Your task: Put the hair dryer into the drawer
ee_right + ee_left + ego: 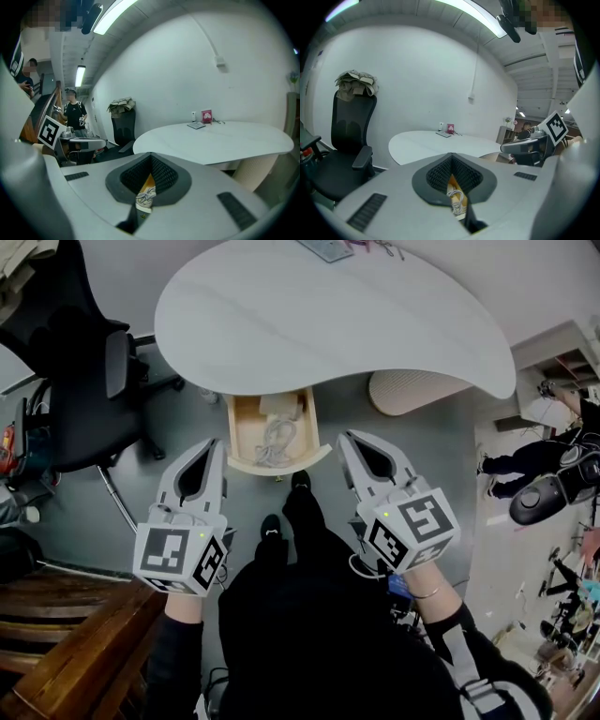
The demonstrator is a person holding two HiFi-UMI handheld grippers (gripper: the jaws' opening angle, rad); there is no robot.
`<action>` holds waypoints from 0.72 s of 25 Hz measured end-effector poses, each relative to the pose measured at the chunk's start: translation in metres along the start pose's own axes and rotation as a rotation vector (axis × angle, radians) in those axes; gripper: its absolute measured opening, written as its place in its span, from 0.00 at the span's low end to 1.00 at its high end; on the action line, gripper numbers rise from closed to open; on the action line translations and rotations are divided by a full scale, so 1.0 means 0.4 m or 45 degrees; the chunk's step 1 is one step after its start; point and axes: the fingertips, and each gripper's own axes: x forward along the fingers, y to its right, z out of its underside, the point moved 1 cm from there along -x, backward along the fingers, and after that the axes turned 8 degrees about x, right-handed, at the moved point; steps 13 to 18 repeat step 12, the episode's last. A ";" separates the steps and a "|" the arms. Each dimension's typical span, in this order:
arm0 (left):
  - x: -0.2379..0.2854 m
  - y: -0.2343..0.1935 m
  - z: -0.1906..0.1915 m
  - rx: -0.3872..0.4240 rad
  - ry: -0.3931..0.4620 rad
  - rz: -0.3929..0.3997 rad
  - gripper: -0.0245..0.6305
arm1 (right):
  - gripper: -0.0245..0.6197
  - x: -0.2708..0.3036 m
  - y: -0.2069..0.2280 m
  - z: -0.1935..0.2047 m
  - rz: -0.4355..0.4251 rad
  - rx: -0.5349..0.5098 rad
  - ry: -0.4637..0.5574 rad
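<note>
Under the white table (309,315), the wooden drawer (238,432) stands pulled out. Inside it lie the white hair dryer (279,408) and its coiled cord (274,442). My left gripper (214,448) hangs just left of the drawer's front and my right gripper (347,439) just right of it. Both are shut with nothing held, and both point toward the table. In the left gripper view the coiled cord (457,199) shows through the gap under the closed left gripper (451,157). The right gripper view likewise shows the cord (145,194) beneath the closed right gripper (151,156).
A black office chair (84,381) stands left of the table. Wooden steps (56,634) are at the lower left. The ribbed table pedestal (412,390) sits right of the drawer. My shoes (300,482) are on the floor just before the drawer. Other people (544,456) stand at the right.
</note>
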 end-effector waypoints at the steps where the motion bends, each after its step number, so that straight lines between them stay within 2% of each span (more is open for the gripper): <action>1: -0.005 0.000 -0.002 0.001 0.005 0.000 0.05 | 0.05 -0.006 -0.003 -0.004 0.000 -0.006 0.008; 12: -0.052 0.008 -0.051 -0.027 0.085 0.031 0.05 | 0.05 -0.057 -0.040 -0.063 -0.006 -0.012 0.100; 18: -0.052 0.008 -0.051 -0.027 0.085 0.031 0.05 | 0.05 -0.057 -0.040 -0.063 -0.006 -0.012 0.100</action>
